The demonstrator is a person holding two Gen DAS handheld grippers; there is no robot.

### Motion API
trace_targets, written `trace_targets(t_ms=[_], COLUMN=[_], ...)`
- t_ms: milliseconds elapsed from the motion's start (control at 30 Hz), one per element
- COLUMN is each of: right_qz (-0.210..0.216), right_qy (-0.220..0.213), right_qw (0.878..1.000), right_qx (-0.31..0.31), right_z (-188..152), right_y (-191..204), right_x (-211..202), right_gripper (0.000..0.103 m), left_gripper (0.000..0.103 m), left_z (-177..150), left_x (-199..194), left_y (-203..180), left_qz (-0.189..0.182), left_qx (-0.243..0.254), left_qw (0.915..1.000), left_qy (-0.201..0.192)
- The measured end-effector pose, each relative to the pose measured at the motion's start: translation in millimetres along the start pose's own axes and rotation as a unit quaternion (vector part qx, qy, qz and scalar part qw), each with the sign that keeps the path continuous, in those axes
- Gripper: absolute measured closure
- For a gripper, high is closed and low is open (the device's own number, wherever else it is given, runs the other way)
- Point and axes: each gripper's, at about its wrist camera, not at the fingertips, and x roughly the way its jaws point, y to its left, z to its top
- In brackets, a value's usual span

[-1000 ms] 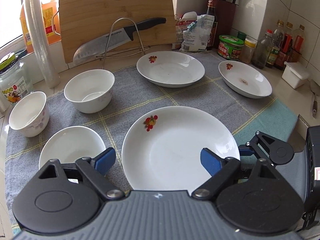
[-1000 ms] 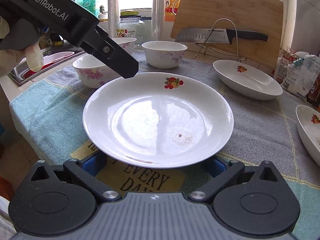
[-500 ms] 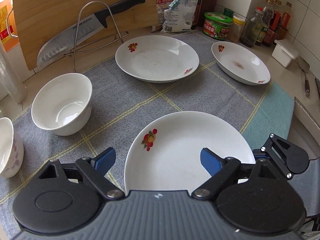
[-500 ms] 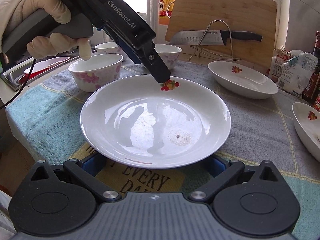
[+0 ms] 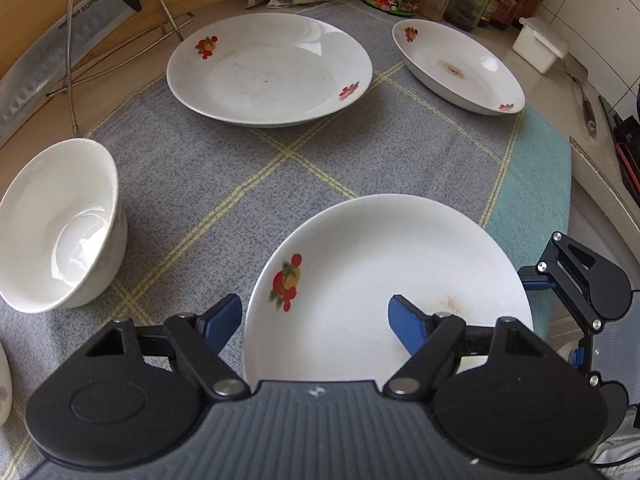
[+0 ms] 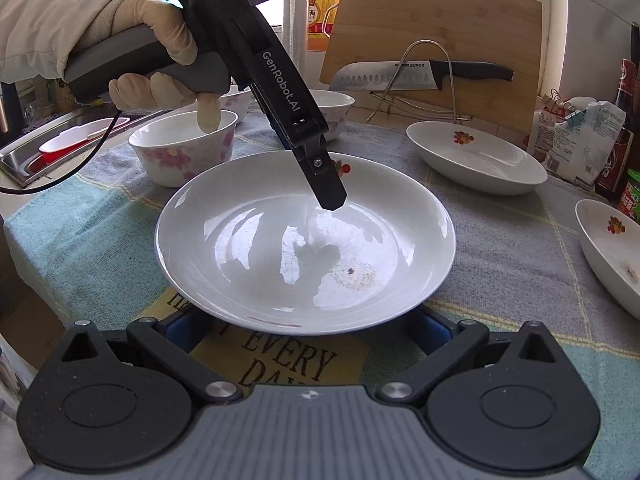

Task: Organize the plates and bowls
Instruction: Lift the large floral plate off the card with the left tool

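The near plate (image 6: 306, 248) lies on the cloth (image 5: 248, 168) at the counter's front edge, the left gripper (image 5: 316, 320) spread wide straddling its rim, the right gripper (image 6: 306, 330) open beneath its near lip. A one-sided pinch could tip it against the flowered bowl (image 6: 184, 148) beside it. Readable: "SUPOR" on the knife (image 6: 420, 72), "GenRobot.AI" on the tool, "EVERY" on the cloth.

Near plate (image 5: 384, 280): white, shallow, red fruit motif, brown stain, flat on cloth. Two matching plates (image 5: 268, 68) (image 5: 460, 66) lie behind, apart, the right one stained. White bowl (image 5: 60, 224) upright at left. Floral bowl (image 6: 184, 146) upright beyond.
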Motion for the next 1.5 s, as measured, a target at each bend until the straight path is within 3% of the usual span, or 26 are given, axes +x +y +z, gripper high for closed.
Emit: trace_targets(t_ms=[300,533,767,1500], right_qz=[0.014,0.038,0.044,0.044], right_qy=[0.005,-0.002,-0.008,0.03], right_qw=[1.0,0.999,0.998,0.998], right_qx=[-0.012,-0.03,-0.034,-0.039], right_z=[2.1,1.7,1.2,13.3], right_y=[-4.6,-10.5,-13.5,-16.4], right_x=[1.7,3.2,3.5,2.8], right_gripper=[0.0,0.0,0.0,0.0], left_gripper=[0.032,0.033,0.033,0.033], left_z=[2.4,2.9,4.5,2.7], left_x=[8.3,9.7,10.9,9.3], left_y=[2.6,-2.6,-3.3,-6.8], left_qz=[-0.021,-0.008,-0.005,-0.007], left_qx=[0.011,0.021,0.013,0.018], left_qw=[0.9993,0.999,0.9991,0.9991], left_qy=[0.028,0.04,0.041,0.037])
